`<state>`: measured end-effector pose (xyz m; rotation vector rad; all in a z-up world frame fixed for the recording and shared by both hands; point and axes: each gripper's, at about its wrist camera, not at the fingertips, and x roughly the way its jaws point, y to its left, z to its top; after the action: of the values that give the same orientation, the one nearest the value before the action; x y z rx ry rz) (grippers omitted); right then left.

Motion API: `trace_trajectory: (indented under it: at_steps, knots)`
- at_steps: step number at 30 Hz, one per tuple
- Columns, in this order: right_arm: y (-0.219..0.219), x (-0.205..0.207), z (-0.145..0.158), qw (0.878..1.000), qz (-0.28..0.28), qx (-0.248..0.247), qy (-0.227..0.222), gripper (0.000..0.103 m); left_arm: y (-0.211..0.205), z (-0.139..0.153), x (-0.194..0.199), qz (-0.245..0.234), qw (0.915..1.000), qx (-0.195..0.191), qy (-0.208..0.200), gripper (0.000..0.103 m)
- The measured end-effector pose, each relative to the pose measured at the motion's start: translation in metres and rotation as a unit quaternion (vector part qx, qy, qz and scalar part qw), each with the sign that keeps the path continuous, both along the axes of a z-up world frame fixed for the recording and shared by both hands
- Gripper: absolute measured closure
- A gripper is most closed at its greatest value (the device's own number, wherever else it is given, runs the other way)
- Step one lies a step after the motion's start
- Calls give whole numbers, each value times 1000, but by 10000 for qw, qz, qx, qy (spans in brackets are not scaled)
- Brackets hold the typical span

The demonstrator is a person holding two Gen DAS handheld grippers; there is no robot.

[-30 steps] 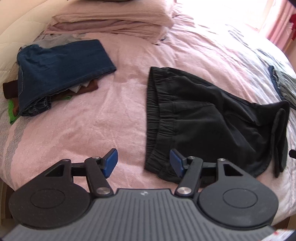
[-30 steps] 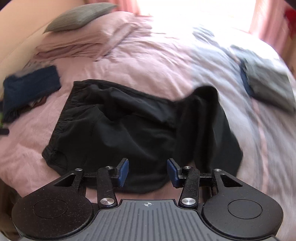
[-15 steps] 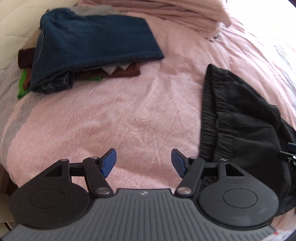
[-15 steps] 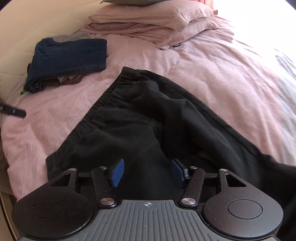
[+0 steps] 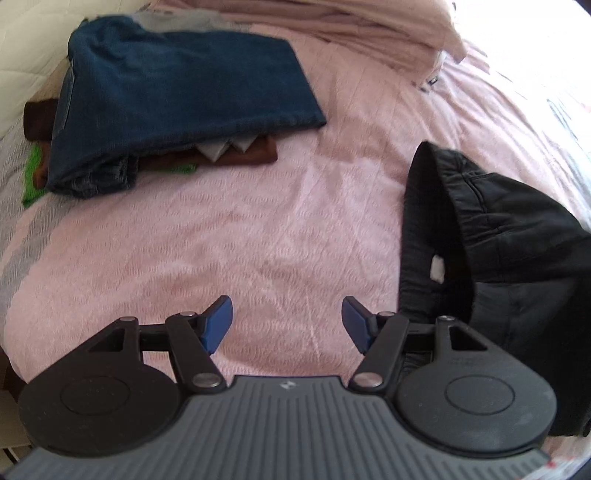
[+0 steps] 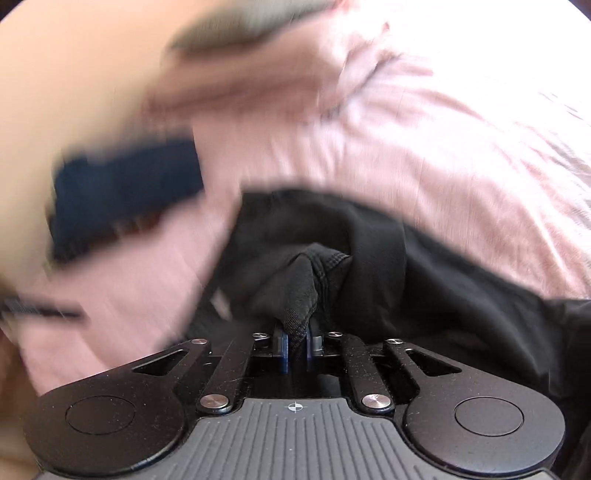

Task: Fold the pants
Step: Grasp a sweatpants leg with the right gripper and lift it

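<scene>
**Right gripper pinches the black pants; left gripper gapes over bare bedding**

Left wrist view: the left gripper (image 5: pixel 287 325), black with blue pads, stands with its jaws apart and nothing between them, over the pink textured bedspread (image 5: pixel 229 236). The black fabric pants (image 5: pixel 491 240) lie bunched at the right edge of the frame, their elastic waistband facing left with a small white label showing; the gripper body covers their lower part and the frame edge cuts off the rest. At upper left sits a folded pair of dark blue jeans (image 5: pixel 177 96) on top of a brown folded garment (image 5: pixel 243 157), with a strip of green cloth (image 5: pixel 33 177) peeking out beneath. Pink pillows (image 5: pixel 362 22) run along the top, partly cropped.

Right wrist view: heavily blurred apart from the tool itself. The right gripper (image 6: pixel 295 349) is closing, its blue pads pressed on a raised fold of the black pants, which spread across the centre and lower right. The jeans are only a dark blue smear at middle left, and a dark streak at the left edge cannot be identified. This grip is not visible from the left camera.
</scene>
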<state>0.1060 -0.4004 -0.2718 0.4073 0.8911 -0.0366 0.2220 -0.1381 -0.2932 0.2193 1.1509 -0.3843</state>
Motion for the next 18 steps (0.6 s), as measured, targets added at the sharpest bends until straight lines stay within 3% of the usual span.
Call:
trace_trajectory:
  at_steps: [5,10,14,16,18]
  knots:
    - [-17,10,110,9848,-1004,571,-1296,99,-1,55,13,-177,9982,-393,-407,42]
    - [-15,28,231,9616,-900,356,-2570,100,9,122,25,-283,9905,-888,-1014,42]
    - [-24,17,331,9234,-1378,244,-3573,100,19,168,26,-223,9812,-1281,-1425,41]
    - [-27,-5,377,8967,-2030,149,-3931,100,19,183,22,-301,9773,-1447,-1517,41]
    - [-25,-36,414,8657,-3026,-10,-3987,99,14,193,15,-468,9747,-1545,-1546,41]
